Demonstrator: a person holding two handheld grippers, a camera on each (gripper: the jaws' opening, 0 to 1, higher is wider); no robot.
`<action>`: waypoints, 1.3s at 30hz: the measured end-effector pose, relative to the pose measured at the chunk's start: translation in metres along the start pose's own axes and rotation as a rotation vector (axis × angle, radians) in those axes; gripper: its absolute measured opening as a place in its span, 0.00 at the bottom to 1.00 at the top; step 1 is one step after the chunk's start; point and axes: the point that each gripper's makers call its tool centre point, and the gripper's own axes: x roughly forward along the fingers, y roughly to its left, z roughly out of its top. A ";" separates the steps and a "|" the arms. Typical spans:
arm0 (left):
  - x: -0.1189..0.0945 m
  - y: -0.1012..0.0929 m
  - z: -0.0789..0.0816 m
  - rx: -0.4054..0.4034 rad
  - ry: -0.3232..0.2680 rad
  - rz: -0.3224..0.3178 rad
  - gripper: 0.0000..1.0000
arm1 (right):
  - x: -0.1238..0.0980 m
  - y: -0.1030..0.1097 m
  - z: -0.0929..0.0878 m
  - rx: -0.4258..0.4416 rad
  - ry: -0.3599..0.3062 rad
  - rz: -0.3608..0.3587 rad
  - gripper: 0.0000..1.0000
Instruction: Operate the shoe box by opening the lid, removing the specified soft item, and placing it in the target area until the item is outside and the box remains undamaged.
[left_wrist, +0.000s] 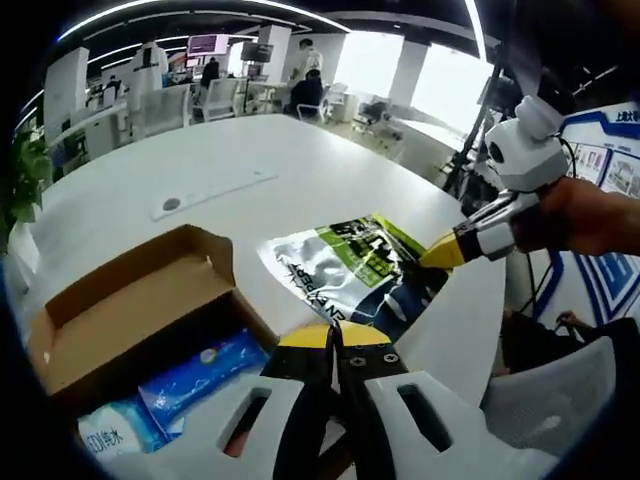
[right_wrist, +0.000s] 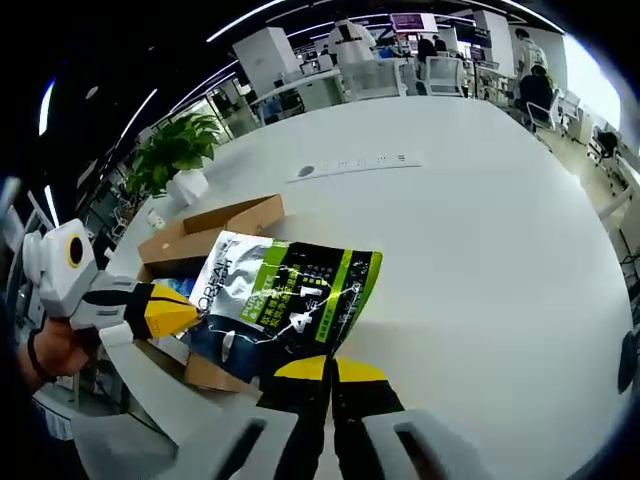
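The left tongs (left_wrist: 335, 340) are pressed together on the near edge of the soft pouch (left_wrist: 362, 268), a silver, green and dark blue bag with printed letters. The right tongs (right_wrist: 330, 370) are also pressed together on the pouch (right_wrist: 285, 300), at the opposite edge, so the bag is stretched between the two pairs of yellow tips. In the left gripper view the right tongs (left_wrist: 445, 252) come in from the right side, with a hand (left_wrist: 585, 215) behind them. In the right gripper view the left tongs (right_wrist: 178, 308) come in from the left side and touch the edge of the pouch.

The pouch is outside the cardboard shoe box (left_wrist: 130, 300), above the white table (left_wrist: 250, 160). The box stands open to the left of the left tongs, and its flap is raised. Inside it lie blue packets (left_wrist: 205, 375). In the right gripper view the box (right_wrist: 205, 230) is behind the pouch and partly covered by it. A potted plant (right_wrist: 180, 155) stands far beyond the box, at the table's edge.
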 end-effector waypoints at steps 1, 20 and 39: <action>0.001 0.000 0.001 0.002 0.002 0.000 0.00 | 0.001 -0.002 0.001 0.002 0.001 0.001 0.00; 0.032 0.010 -0.007 0.056 0.088 0.018 0.00 | 0.027 -0.020 0.012 -0.017 0.043 0.001 0.00; 0.049 0.016 -0.013 0.056 0.173 0.031 0.00 | 0.049 -0.032 0.015 -0.035 0.072 0.017 0.00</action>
